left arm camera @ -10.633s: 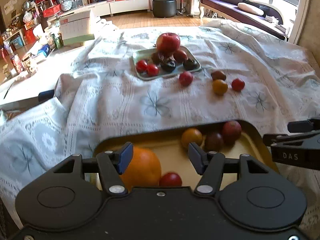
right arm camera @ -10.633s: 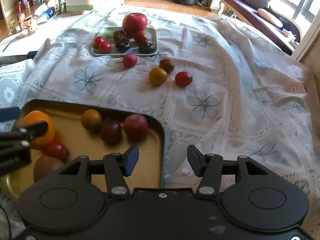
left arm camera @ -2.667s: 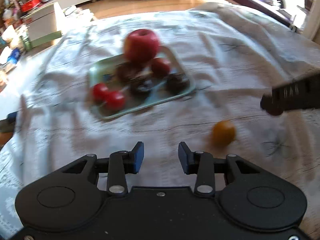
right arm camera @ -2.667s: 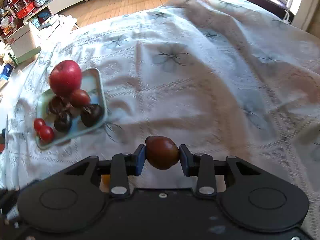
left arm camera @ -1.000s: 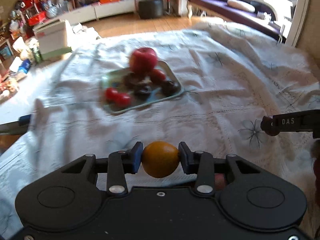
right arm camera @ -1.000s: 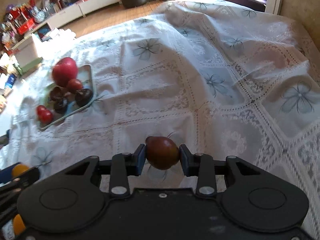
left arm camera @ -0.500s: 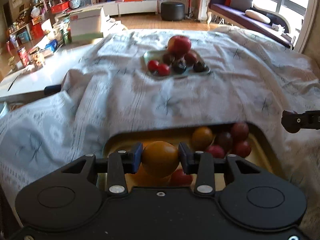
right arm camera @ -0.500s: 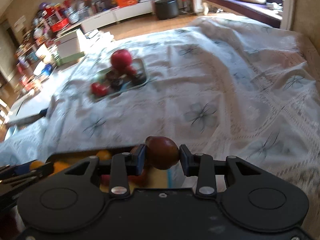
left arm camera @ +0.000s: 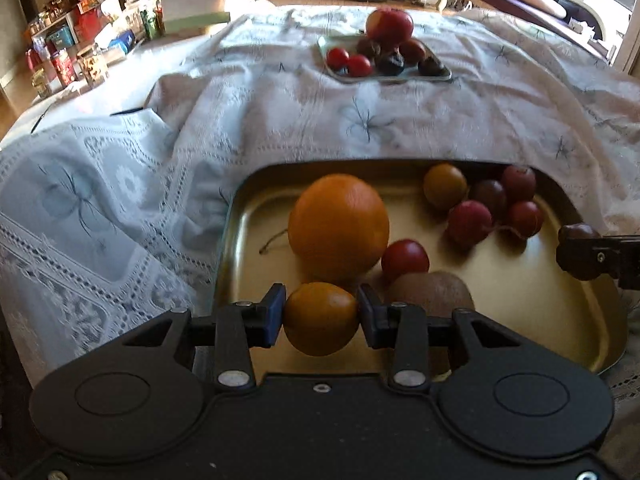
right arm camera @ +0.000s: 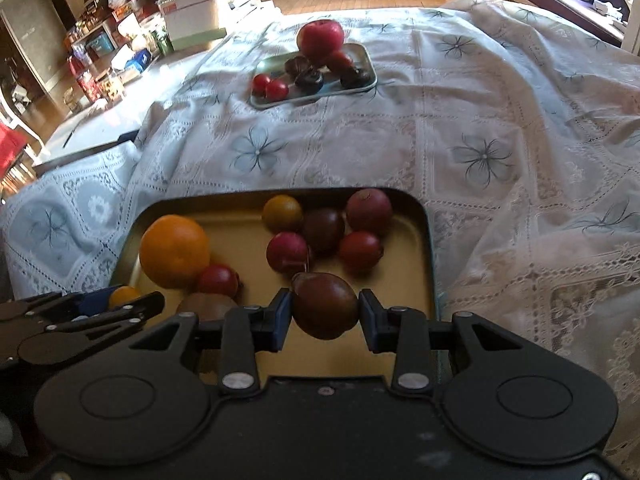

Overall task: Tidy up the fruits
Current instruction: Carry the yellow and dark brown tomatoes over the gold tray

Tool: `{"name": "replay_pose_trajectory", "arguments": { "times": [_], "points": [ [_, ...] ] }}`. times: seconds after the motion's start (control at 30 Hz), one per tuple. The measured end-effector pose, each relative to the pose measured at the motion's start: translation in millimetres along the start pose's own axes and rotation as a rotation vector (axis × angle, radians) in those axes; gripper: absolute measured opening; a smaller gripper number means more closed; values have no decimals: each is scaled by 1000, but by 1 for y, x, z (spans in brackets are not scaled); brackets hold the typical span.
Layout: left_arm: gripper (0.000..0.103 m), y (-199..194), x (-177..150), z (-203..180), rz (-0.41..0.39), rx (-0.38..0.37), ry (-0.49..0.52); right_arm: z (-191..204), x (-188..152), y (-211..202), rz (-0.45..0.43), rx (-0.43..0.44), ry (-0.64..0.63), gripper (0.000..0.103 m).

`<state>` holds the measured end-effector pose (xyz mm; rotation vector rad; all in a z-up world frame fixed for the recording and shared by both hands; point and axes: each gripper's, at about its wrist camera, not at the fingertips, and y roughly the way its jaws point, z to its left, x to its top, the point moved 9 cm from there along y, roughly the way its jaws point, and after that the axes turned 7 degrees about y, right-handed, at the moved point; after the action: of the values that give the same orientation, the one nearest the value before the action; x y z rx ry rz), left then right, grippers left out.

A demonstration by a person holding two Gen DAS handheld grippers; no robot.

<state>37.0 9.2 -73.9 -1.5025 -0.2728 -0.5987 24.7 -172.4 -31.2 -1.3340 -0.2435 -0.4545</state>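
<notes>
My left gripper [left arm camera: 321, 316] is shut on a small orange-yellow fruit [left arm camera: 321, 319] and holds it over the near part of the gold tray [left arm camera: 592, 320]. My right gripper [right arm camera: 325, 316] is shut on a dark brown-red fruit [right arm camera: 325, 305] over the same tray [right arm camera: 414, 280]. The tray holds a big orange [left arm camera: 338, 227], a red tomato [left arm camera: 405, 255], a kiwi [left arm camera: 432, 294] and several small red, dark and yellow fruits [right arm camera: 324, 230]. The right gripper's tip with its fruit shows at the left wrist view's right edge [left arm camera: 580, 246].
A small pale green tray [right arm camera: 368, 62] far across the white lace cloth [right arm camera: 480, 160] carries a red apple [right arm camera: 321, 38], two red tomatoes [right arm camera: 270, 86] and dark fruits. Boxes and clutter lie beyond the cloth's far left edge [right arm camera: 188, 16].
Both grippers have drawn back from the middle of the cloth, each carrying its fruit, and have come down over the gold tray. The loose fruits on the cloth are gone.
</notes>
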Motion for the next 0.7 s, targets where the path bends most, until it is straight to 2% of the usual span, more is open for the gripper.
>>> {"name": "replay_pose_trajectory", "arguments": {
  "times": [0.47, 0.7],
  "points": [
    [48, 4, -4, 1, 15, 22, -37, -4, -9, 13, 38, -84, -29, 37],
    [48, 5, -3, 1, 25, 19, -49, -1, -13, 16, 56, -86, -40, 37]
  ]
}}
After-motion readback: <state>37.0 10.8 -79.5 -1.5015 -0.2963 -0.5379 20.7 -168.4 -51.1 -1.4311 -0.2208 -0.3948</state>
